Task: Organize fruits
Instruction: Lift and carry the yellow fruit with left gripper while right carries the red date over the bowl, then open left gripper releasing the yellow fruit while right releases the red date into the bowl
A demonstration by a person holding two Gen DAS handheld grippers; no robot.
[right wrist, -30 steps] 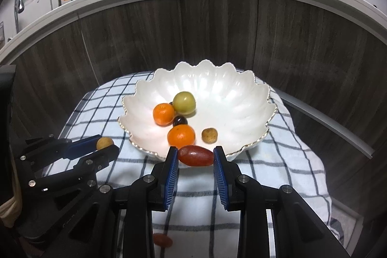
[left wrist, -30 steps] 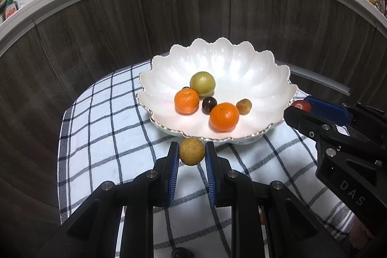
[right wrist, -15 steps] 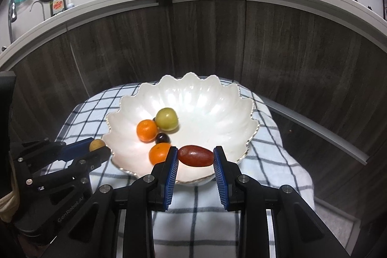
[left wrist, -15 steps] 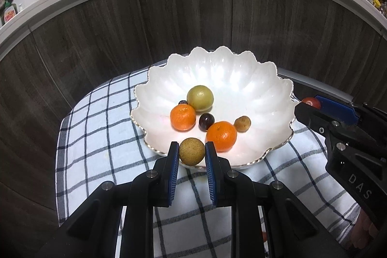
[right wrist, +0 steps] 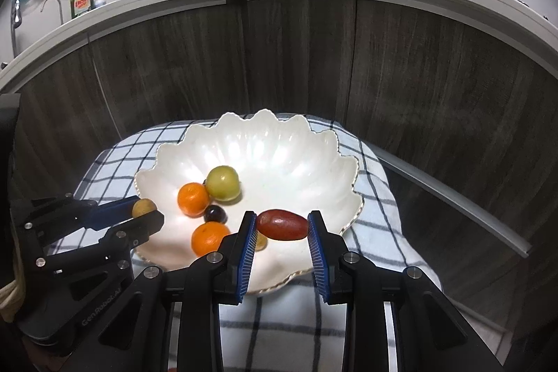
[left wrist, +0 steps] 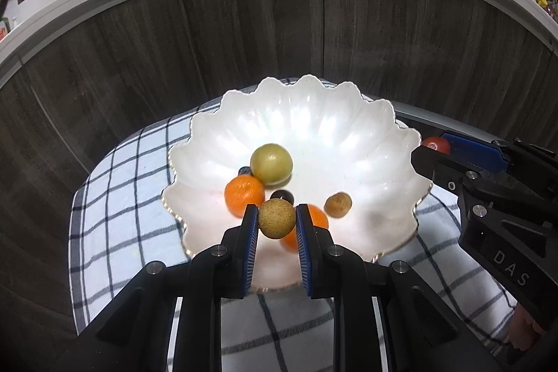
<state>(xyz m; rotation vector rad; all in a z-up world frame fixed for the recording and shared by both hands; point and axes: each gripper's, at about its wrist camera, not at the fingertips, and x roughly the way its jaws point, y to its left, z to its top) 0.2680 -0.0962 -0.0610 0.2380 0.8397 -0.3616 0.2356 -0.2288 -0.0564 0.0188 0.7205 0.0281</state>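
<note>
Left wrist view: left gripper (left wrist: pixel 277 224) is clamped on a round tan fruit (left wrist: pixel 277 218), pads pressing both its sides, held above the near inner slope of the scalloped white bowl (left wrist: pixel 314 114). Below and beyond it lie two oranges, a green fruit (left wrist: pixel 271 162), a dark berry and a small brown fruit (left wrist: pixel 337 204). The tan fruit is near-spherical, so no long axis is readable and release heading matters little. Judgement: lower it toward the bare floor of the bowl before letting go, clear of the orange (left wrist: pixel 243 194) directly beneath, so it does not bounce or knock neighbours. Right wrist view: right gripper (right wrist: pixel 281 227) grasps an oblong red fruit (right wrist: pixel 282 224) end to end, its long axis level and running across the picture, pad to pad, over the bowl's near-right rim region on the checked cloth (right wrist: pixel 376 215). Judgement: an end-on grip on a tapered fruit can slip, so descend low over the open right half of the bowl and part the pads slowly; laid flat, it should roll little.
</note>
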